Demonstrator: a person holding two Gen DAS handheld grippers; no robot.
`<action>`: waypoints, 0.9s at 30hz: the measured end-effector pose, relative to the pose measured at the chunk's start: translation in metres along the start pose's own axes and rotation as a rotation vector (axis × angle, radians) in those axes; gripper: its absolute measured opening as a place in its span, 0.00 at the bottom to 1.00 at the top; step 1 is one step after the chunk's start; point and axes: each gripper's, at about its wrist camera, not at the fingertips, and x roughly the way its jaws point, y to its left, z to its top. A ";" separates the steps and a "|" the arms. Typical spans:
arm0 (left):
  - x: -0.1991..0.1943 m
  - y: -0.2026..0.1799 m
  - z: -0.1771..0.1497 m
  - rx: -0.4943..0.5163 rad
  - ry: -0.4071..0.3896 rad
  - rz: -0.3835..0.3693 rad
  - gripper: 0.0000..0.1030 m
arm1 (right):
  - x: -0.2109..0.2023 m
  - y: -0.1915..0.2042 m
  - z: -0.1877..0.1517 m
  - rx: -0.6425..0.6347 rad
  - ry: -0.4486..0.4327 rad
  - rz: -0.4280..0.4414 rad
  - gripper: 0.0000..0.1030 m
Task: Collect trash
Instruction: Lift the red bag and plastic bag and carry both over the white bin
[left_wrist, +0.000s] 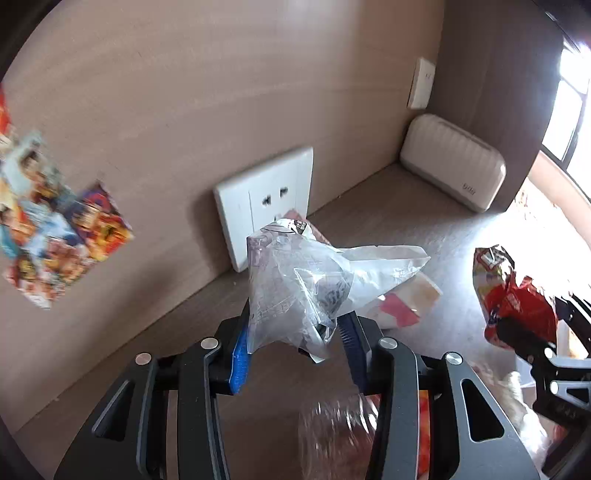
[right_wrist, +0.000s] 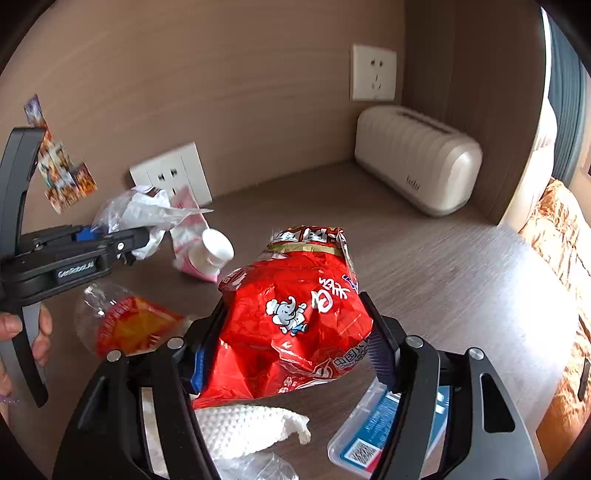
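Left wrist: left gripper (left_wrist: 295, 341) clamps a clear plastic bag (left_wrist: 295, 284); right gripper (right_wrist: 288, 358) pinches a red snack bag (right_wrist: 291, 317).

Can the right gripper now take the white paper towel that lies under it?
Probably not yet: the right gripper is shut on the red snack bag, which hangs over the white paper towel.

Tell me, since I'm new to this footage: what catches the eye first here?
The bright red snack bag, crumpled and pinched in the right gripper, fills the middle of the right wrist view. Next is the clear plastic bag held up by the left gripper in front of a white wall socket. A cream ribbed box sits in the far corner of the wooden desk.
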 end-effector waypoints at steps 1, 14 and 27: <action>-0.009 0.001 0.000 0.001 -0.014 0.000 0.41 | -0.008 0.000 0.001 0.004 -0.018 0.000 0.65; -0.154 -0.012 -0.017 0.084 -0.163 -0.039 0.41 | -0.128 0.038 0.008 -0.013 -0.239 -0.067 0.65; -0.199 -0.114 -0.056 0.256 -0.180 -0.298 0.41 | -0.249 0.007 -0.062 0.102 -0.281 -0.331 0.65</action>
